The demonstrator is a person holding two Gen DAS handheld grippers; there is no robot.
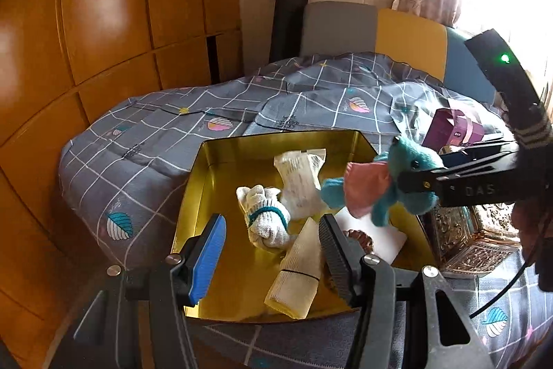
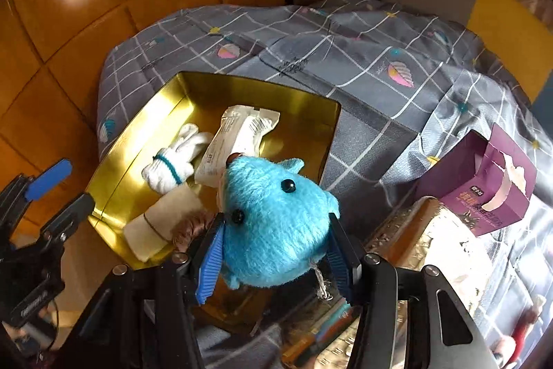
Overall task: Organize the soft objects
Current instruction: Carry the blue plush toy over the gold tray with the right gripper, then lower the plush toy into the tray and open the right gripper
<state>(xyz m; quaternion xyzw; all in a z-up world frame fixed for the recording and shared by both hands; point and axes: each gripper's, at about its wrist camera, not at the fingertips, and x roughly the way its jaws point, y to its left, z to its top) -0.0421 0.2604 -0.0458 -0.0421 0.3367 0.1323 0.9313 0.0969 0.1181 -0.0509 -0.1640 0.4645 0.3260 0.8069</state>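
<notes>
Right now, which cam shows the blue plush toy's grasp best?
Right wrist: the blue plush toy fills the centre, squeezed between both pads of the right gripper, above the gold tin. Left wrist shows it side-on, pink part showing, with the grasp partly hidden.

- Blue plush toy (image 2: 276, 223), fuzzy, black bead eyes, pink part, held above the gold tin (image 2: 138, 140) at frame centre.
- Inside the tin: rolled white socks (image 2: 169, 166), white packet (image 2: 238, 140), folded cream cloth (image 2: 162, 223).
</notes>
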